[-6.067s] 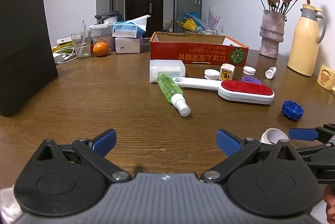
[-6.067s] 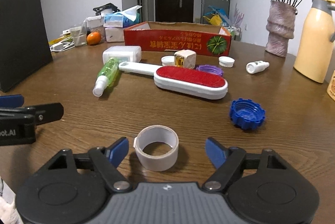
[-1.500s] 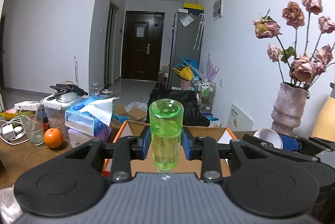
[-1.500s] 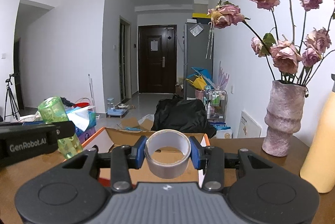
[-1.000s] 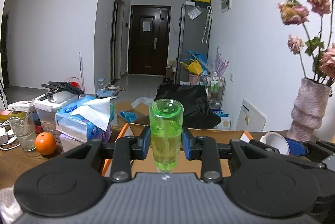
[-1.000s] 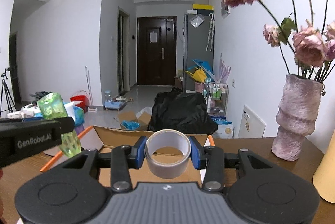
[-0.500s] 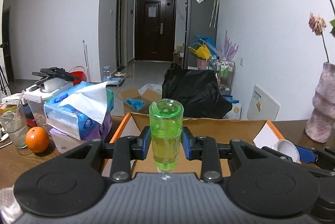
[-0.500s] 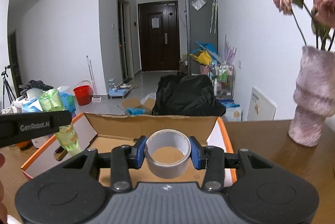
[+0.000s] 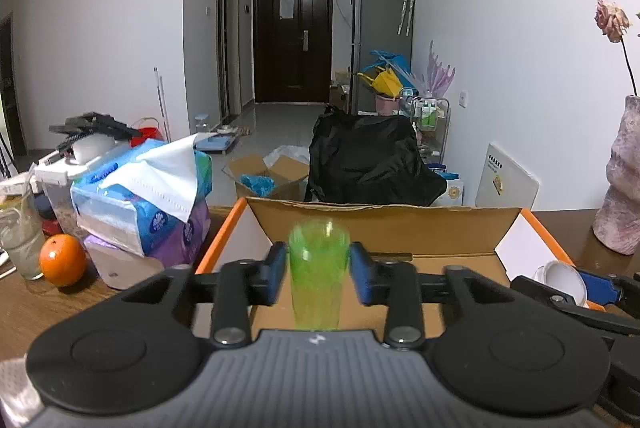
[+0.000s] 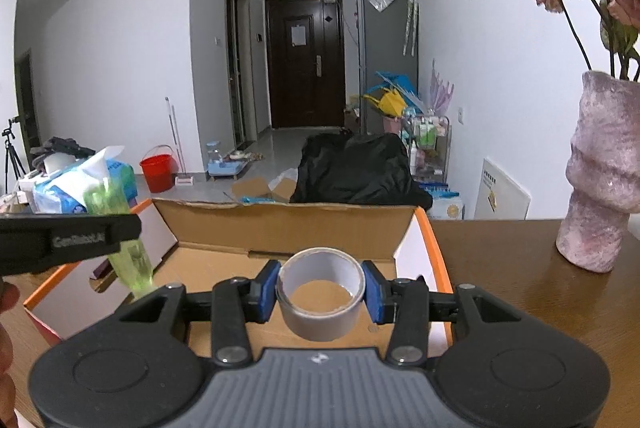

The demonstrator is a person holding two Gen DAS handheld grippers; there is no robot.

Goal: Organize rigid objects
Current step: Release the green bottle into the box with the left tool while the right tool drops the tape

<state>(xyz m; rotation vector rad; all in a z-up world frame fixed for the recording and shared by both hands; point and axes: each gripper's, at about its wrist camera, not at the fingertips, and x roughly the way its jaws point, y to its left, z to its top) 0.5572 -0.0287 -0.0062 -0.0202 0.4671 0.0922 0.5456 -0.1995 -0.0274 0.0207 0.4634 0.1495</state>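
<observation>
Over the open cardboard box (image 9: 380,224), my left gripper (image 9: 318,278) has its jaws opening. The green spray bottle (image 9: 318,268) stands between the blue pads, blurred, with a thin gap on each side. The right wrist view shows the same bottle (image 10: 132,268) hanging below the left gripper's finger (image 10: 68,240), tilted over the box's left part (image 10: 280,224). My right gripper (image 10: 320,292) is shut on a grey tape roll (image 10: 320,320), held over the box floor. In the left wrist view the tape roll (image 9: 560,278) appears at the right edge.
A tissue pack (image 9: 140,195) on a white tub, an orange (image 9: 62,266) and a glass (image 9: 20,244) crowd the table left of the box. A pink vase (image 10: 600,179) stands on the wooden table (image 10: 520,288) to the right. The box's orange rim is near both grippers.
Both grippers have come forward and down over the box. The left jaws have parted and the green bottle has slipped lower between them, now blurred. The tape roll stays gripped.
</observation>
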